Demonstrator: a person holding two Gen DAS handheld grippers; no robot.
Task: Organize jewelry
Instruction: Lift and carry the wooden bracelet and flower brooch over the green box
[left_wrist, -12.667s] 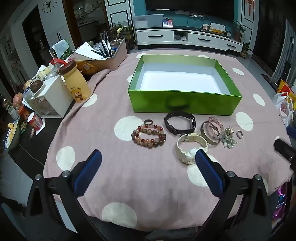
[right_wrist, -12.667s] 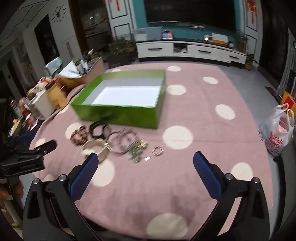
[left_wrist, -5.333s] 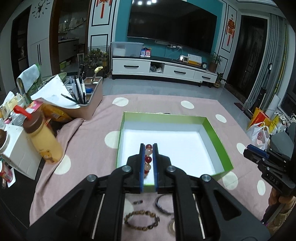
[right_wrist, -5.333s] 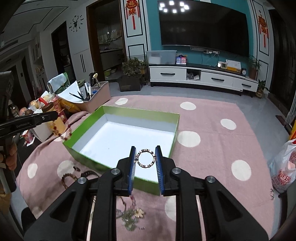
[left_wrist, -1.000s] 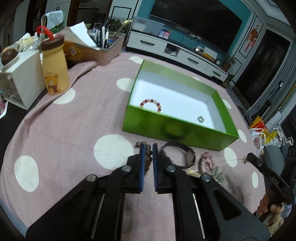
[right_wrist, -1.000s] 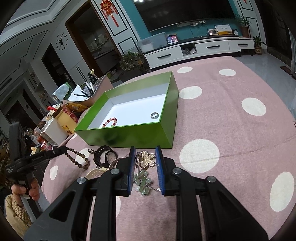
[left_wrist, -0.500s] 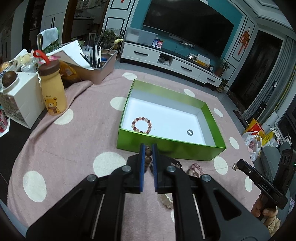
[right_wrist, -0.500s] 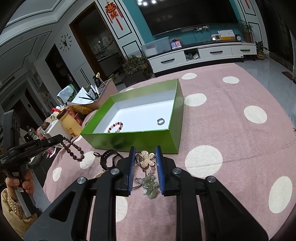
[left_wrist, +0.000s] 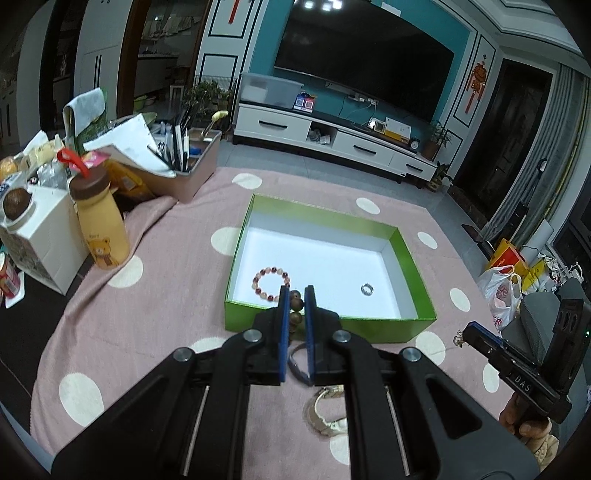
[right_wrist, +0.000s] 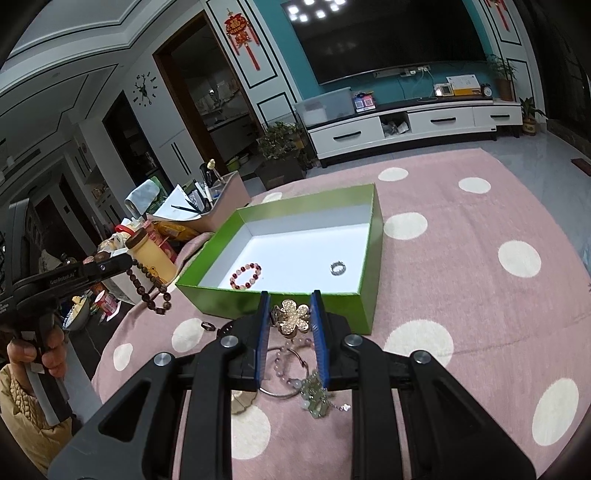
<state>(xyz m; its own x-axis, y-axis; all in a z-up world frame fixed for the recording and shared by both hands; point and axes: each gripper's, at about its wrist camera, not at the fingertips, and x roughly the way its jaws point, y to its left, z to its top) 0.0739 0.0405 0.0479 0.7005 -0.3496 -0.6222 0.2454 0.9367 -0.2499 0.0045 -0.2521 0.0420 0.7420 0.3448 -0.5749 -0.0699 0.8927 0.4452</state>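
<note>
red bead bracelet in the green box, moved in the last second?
No. The red bead bracelet sits in the same near-left corner of the green box, same spacing from the small ring.

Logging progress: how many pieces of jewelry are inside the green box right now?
2. A red beaded bracelet lies near the green box's front left corner; a small silver ring lies toward its right side. Nothing else shows on its white floor.
</note>
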